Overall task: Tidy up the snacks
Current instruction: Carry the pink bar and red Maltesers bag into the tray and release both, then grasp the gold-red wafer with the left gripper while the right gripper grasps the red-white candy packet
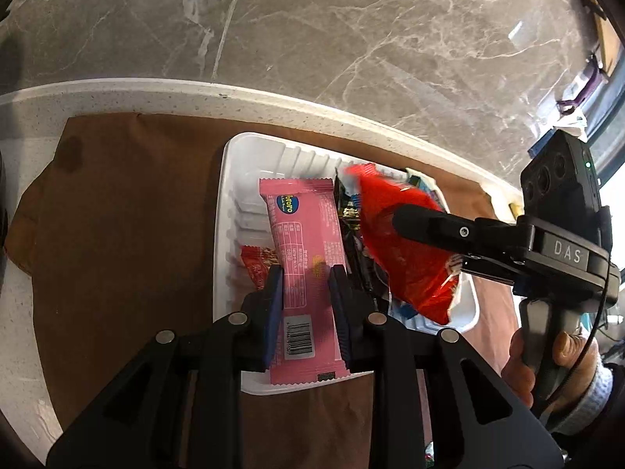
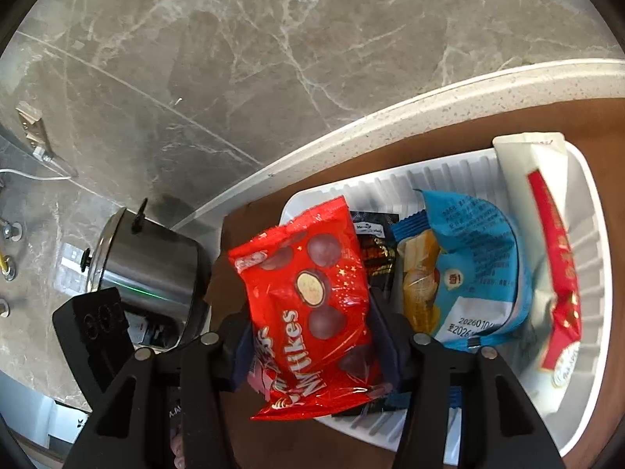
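**Both tongs loaded over the tray — placement step**

Left tongs (image 1: 306, 285): clamped on the pink wafer bar (image 1: 302, 258), pads gripping its long edges just above the barcode end. The bar points lengthwise away from the camera, over the left part of the white ribbed tray (image 1: 226, 211). Can't tell if it's touching the tray floor yet.

Right tongs (image 2: 312, 324): clamped on the red chocolate-ball bag (image 2: 312, 305), gripped approx mid-to-lower body; the bag stands upright between the fingers, slightly tilted. In the left wrist view the same bag (image 1: 398, 242) hangs over the tray's right half, w/ the right tongs coming in from the right, nearly level, the person's right hand (image 1: 547, 367) wrapped on the handle.

Step in hand, by my read: setting snacks into the tray, both pieces over it at once.

Next move probably needs: lower each to the tray floor, part the tongs, pull back w/o dragging the wrappers. The red bag is slick and puffy, so it may tip once let go.

Outward: already in the tray are a black packet (image 2: 375, 254), a blue chip bag (image 2: 468, 265) and a white-and-red packet (image 2: 547, 234), side by side; a small red-orange packet (image 1: 256, 265) lies left of the pink bar. The tray sits on a brown mat (image 1: 117, 215) on the white speckled desk (image 1: 273, 97). A steel pot (image 2: 156, 269) is off to the left, marble floor (image 1: 312, 19) beyond.
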The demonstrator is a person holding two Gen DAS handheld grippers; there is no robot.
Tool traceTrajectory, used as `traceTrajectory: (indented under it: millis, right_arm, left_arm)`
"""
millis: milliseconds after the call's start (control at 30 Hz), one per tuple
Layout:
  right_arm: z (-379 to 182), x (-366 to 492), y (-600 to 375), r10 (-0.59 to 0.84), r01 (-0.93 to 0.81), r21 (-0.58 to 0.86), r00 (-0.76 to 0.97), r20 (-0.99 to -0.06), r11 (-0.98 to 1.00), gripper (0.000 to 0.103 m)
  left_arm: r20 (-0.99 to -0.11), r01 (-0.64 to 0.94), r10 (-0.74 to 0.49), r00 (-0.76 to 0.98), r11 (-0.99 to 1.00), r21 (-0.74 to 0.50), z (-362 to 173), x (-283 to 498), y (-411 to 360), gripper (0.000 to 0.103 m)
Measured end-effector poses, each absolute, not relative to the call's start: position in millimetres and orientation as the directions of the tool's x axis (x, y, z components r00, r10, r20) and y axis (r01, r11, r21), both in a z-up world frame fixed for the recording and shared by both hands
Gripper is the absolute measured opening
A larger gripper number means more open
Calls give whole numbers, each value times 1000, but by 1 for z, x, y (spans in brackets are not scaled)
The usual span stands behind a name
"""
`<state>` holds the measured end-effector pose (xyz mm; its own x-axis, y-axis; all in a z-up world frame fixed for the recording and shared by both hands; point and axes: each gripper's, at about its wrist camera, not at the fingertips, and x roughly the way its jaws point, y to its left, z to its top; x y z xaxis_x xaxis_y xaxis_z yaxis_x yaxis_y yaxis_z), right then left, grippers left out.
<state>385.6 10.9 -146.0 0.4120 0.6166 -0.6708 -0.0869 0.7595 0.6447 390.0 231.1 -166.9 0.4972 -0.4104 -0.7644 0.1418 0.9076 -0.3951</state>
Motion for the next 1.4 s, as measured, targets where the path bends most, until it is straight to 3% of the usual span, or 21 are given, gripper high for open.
traceTrajectory:
  millis: [200,367,467,800,1167,1400]
  right_arm:
    - [-141,383,19,589,-137,592,417,-692,794,66]
    - [-130,375,16,573,-166,563,436,-694,809,67]
    - [-117,363,12,562,-207,531,455,-691,821,68]
    - [-87,284,9,507,-456,299,448,-737,838,71]
    - [-132,164,-13,403,-689,146,227,-886,710,71]
    - [-154,135,-14,358,-808,75,174,-918,585,71]
  left_arm:
    - [-771,143,-388,504,918,-369,-169,392,226,27]
    - [-768,144,-357,532,932,-333,-159,385,224,28]
    - [-760,143,-352,546,933,-330,-150,375,228,42]
    - [-754,167,-358,551,932,-321,-124,319,226,42]
    - [-814,177,-374,445,927,-329,-136,225,205,43]
    - [-842,166,-383,380,924,-346,-149,163,191,43]
